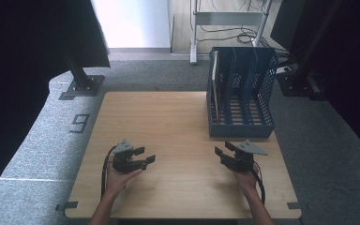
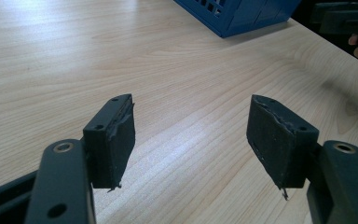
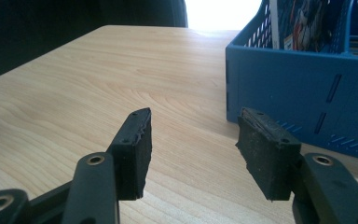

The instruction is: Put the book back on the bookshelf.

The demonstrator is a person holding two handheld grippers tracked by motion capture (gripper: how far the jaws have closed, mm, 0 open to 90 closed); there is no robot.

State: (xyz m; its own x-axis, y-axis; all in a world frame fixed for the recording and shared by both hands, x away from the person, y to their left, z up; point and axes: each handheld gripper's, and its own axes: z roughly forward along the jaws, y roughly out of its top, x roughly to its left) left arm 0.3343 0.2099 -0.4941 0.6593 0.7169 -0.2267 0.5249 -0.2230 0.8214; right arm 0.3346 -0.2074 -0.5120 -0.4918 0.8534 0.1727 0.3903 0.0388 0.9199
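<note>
While both the left gripper (image 1: 146, 155) and right gripper (image 1: 221, 155) hover with empty, parted jaws, the blue file rack (image 1: 240, 93) at the table's (image 1: 168, 122) far right looks stiff, light plastic, probably best gripped by its latticed front wall.

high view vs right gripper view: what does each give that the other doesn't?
High view alone: both hands, the left gripper and right gripper low over the table, the grey floor, the "9" mark, and the full blue rack with its dividers.

Right gripper view alone: its own open jaws up close with nothing between them, and printed covers in the rack's end slot.

Both: the wooden table and the blue rack.
</note>
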